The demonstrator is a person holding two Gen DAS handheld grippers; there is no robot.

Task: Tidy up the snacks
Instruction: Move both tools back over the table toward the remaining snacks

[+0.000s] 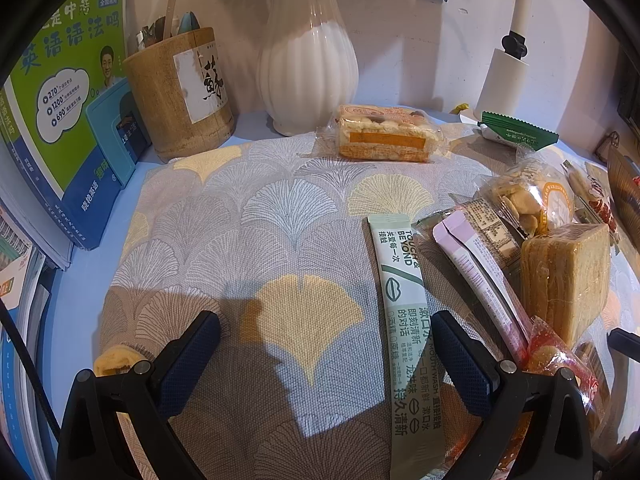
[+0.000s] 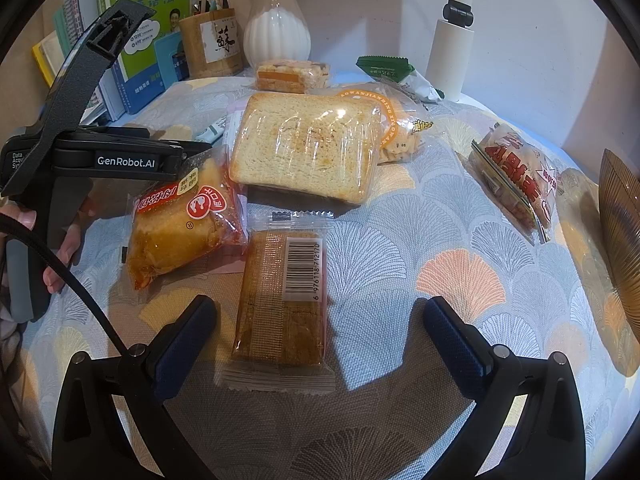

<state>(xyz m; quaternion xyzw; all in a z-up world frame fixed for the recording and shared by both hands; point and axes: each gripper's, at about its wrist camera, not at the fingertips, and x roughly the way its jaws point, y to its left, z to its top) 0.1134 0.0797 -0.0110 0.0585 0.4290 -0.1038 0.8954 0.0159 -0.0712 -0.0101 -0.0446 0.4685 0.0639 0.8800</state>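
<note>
Both the right gripper [image 2: 320, 320] and left gripper [image 1: 326, 344] are held spread wide and empty, the barcoded cake packet [image 2: 280, 300] being framed between the right fingers, where its slick wrapper could be pinched alone and the cake let slip.

Pale wall [image 1: 440, 52] behind a leaf-patterned tablecloth [image 1: 248, 216], white vase [image 1: 308, 64], bamboo pen holder [image 1: 180, 92], leaning books [image 1: 64, 92].
</note>
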